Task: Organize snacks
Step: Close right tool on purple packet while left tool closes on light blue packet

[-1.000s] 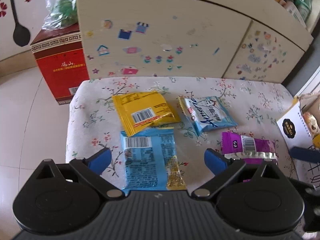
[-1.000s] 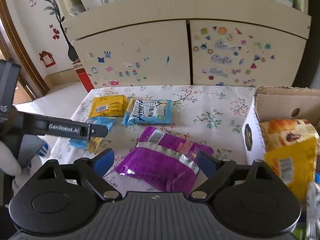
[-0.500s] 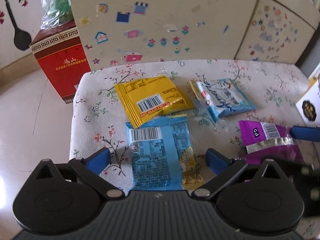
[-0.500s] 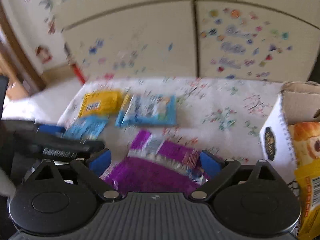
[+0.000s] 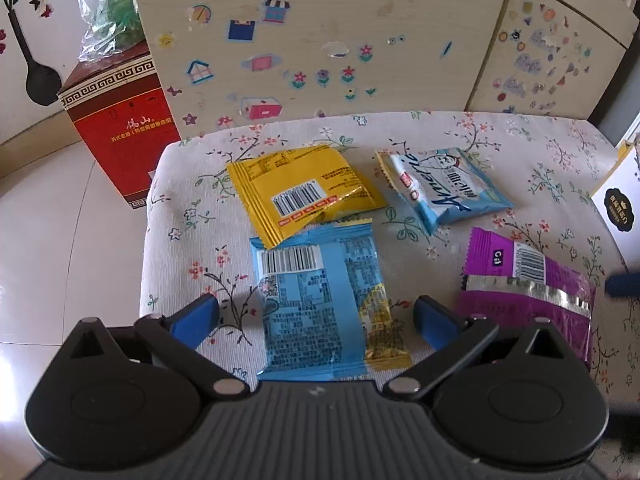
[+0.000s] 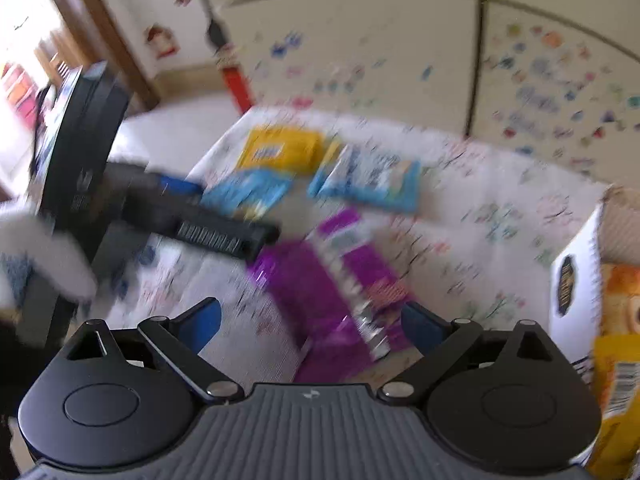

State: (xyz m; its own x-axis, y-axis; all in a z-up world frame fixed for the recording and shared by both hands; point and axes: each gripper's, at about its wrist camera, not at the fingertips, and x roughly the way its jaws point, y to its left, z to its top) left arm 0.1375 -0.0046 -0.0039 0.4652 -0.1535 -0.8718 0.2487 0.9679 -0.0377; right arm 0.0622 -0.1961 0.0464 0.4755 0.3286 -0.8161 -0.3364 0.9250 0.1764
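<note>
Several snack packets lie flat on a floral tablecloth (image 5: 192, 216). In the left wrist view a yellow packet (image 5: 304, 190) overlaps the top of a blue packet (image 5: 320, 304); a pale blue packet (image 5: 444, 188) and a purple packet (image 5: 524, 288) lie to the right. My left gripper (image 5: 316, 316) is open, its blue fingertips straddling the blue packet without touching it. In the blurred right wrist view my right gripper (image 6: 310, 320) is open, its fingertips either side of the purple packet (image 6: 336, 292). The left gripper's body shows at the left there.
A white cardboard box (image 6: 572, 280) holding orange and yellow packets stands at the table's right edge. A sticker-covered cabinet (image 5: 340, 40) runs behind the table. A red box (image 5: 120, 132) with a plastic bag on top stands on the tiled floor at the left.
Both views have tipped further down and closer to the packets. The right wrist view has rolled and blurred, so the purple packet now lies more lengthwise between its fingertips.
</note>
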